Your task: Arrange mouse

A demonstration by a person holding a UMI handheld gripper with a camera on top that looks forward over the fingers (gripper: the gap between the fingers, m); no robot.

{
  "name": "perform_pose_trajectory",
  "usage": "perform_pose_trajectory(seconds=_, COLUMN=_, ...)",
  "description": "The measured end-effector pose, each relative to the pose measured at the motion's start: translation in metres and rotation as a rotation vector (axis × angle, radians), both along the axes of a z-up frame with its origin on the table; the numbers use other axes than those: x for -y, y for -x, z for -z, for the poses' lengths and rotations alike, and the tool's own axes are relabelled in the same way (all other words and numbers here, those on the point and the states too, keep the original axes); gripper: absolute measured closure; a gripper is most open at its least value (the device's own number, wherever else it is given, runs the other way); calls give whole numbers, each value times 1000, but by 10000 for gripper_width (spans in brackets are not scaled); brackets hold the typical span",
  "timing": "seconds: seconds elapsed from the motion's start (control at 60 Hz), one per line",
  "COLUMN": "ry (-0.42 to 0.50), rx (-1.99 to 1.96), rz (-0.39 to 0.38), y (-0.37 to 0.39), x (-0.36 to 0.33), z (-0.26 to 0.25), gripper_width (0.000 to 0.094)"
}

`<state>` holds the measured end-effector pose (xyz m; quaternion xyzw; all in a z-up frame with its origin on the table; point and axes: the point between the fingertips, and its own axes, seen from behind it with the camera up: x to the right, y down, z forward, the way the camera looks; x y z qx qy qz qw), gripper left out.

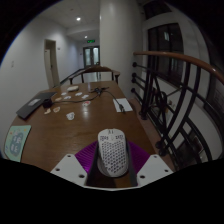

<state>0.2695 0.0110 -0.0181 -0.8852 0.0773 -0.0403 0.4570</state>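
Item 1: a hand-held gripper (pixel 108 168) with 2 white fingers (pixel 68 168) bearing purple inner pads (pixel 88 155). It was held low and level over the near end of the table, pointing along the table's length. The holder's hand did not show.

Item 2: a white, perforated, honeycomb-shell computer mouse (pixel 111 152). It stood between the 2 fingers, its rounded end pointing ahead, with both purple pads pressed against its sides, so the fingers were clamped on it. Whether it touched the table could not be told.

Item 3: a long brown wooden table (pixel 85 125), running away from the gripper toward a corridor.

Item 4: a pale green card or mat (pixel 14 140), lying on the table's near left edge, well apart from the mouse.

Item 5: several small white objects (pixel 70 116), scattered mid-table beyond the fingers; too small to identify.

Item 6: a dark curved metal railing (pixel 180 100) with a wooden handrail, beside the table's right edge.
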Motion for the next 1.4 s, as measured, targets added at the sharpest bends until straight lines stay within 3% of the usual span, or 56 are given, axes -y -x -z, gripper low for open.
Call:
perform_pose_trajectory(seconds=0.067, ry=-3, rx=-3, rz=15, y=1, x=1, z=-2, gripper_width=452)
perform_pose_trajectory(seconds=0.15, ry=2, rx=-39, rz=49, y=12, x=4, z=-8, gripper_width=538)
perform_pose_trajectory(seconds=0.317, ry=-233, rx=34, rz=65, y=83, x=-10, z=-131, gripper_width=582)
perform_pose_trajectory(seconds=0.417, ry=-335, rx=-26, rz=-41, y=198, x=-15, z=-195, gripper_width=582)
perform_pose_trajectory(seconds=0.483, ry=-355, rx=-75, rz=-128, y=279, x=-21, z=-210, gripper_width=583)
perform_pose_trajectory(seconds=0.583, ry=-317, rx=-70, rz=-237, y=376, x=-22, z=-177, gripper_width=571)
perform_pose_trajectory(seconds=0.667, ry=-200, rx=-7, rz=-297, y=422, x=-12, z=-100, gripper_width=572)
perform_pose_trajectory(seconds=0.75, ry=-74, rx=-15, rz=-302, y=445, x=-19, z=-50, gripper_width=570)
perform_pose_trajectory(seconds=0.883, ry=-49, rx=12, rz=-274, y=443, x=-20, z=-31, gripper_width=570)
perform_pose_trajectory(seconds=0.967, ry=20, rx=-24, rz=-269, y=444, x=-16, z=-13, gripper_width=570)
perform_pose_trajectory(seconds=1.117, ry=31, rx=-6, rz=-299, y=442, x=-18, z=-6, gripper_width=470)
perform_pose_trajectory(seconds=1.2, ry=63, rx=-6, rz=-356, y=444, x=-8, z=-3, gripper_width=334)
perform_pose_trajectory(seconds=1.267, ry=72, rx=10, rz=-401, y=436, x=4, z=-9, gripper_width=161)
perform_pose_trajectory(seconds=1.4, ry=25, rx=18, rz=-487, y=413, x=36, z=-38, gripper_width=73)
